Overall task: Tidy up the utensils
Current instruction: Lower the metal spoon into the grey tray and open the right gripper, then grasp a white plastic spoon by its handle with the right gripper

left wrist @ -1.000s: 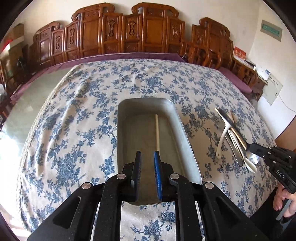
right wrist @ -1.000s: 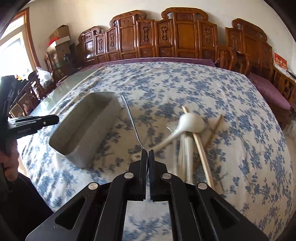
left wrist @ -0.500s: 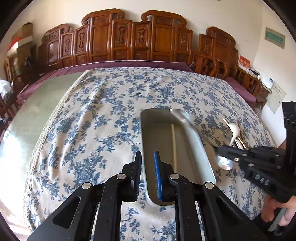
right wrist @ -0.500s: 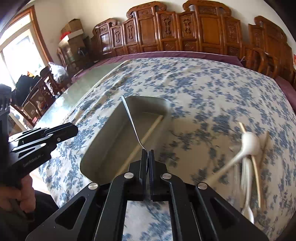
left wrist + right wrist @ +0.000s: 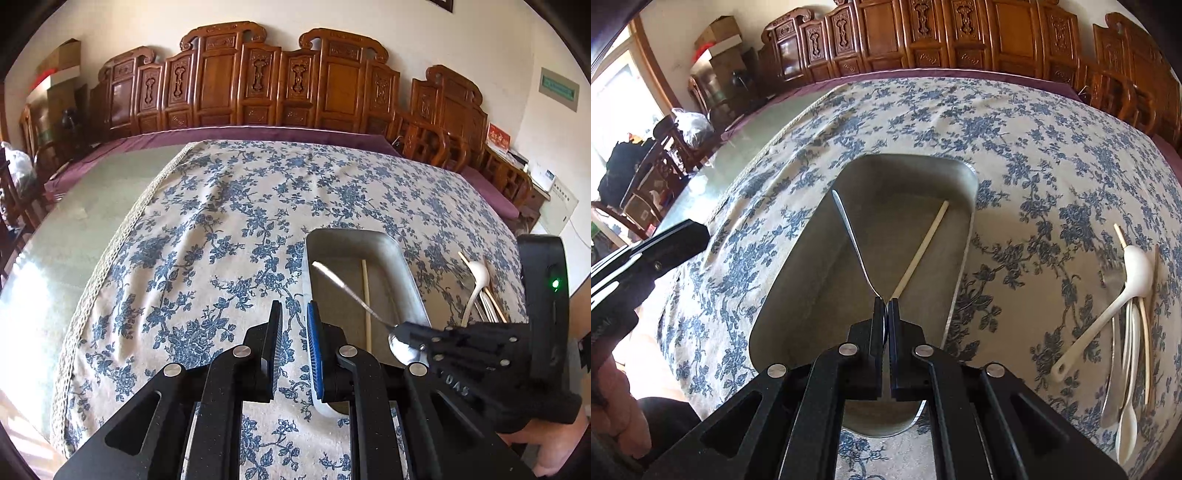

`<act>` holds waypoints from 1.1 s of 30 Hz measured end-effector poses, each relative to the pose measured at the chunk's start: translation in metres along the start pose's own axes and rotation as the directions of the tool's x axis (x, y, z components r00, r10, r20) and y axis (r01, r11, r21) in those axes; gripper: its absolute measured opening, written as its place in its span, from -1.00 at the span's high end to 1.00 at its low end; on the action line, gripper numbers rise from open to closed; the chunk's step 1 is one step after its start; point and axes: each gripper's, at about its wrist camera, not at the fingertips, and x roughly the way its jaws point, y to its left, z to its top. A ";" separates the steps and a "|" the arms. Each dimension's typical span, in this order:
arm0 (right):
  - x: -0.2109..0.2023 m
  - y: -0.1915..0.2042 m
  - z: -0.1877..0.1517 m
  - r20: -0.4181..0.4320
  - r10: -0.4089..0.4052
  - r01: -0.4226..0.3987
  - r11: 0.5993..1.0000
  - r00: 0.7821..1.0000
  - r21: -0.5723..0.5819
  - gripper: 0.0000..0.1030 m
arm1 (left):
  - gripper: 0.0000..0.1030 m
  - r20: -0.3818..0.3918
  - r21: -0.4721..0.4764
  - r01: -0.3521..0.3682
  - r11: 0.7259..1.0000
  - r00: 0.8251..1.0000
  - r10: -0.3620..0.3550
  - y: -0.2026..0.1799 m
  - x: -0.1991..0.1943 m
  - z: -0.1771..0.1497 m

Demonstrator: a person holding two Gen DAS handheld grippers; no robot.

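A long grey metal tray lies on the flowered tablecloth with one pale chopstick inside. My right gripper is shut on the bowl of a metal spoon. The spoon's handle points forward, low over the tray's inside. My left gripper hovers over the cloth just left of the tray. Its jaws stand a little apart with nothing between them.
To the right of the tray lies a pile of utensils: a white ceramic spoon, more spoons, a fork and chopsticks. Carved wooden chairs line the far side. The cloth ends at the left, where bare green tabletop shows.
My right gripper has carried the metal spoon leftward from beside the utensil pile to over the tray and lower. My left gripper has shifted left, off the tray.
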 end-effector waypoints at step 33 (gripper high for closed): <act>-0.107 -0.182 -0.097 0.076 -0.207 0.210 0.977 0.975 -0.036 0.19 | -0.30 -0.027 0.160 0.159 0.974 0.987 -0.156 -0.109 -0.001 -0.022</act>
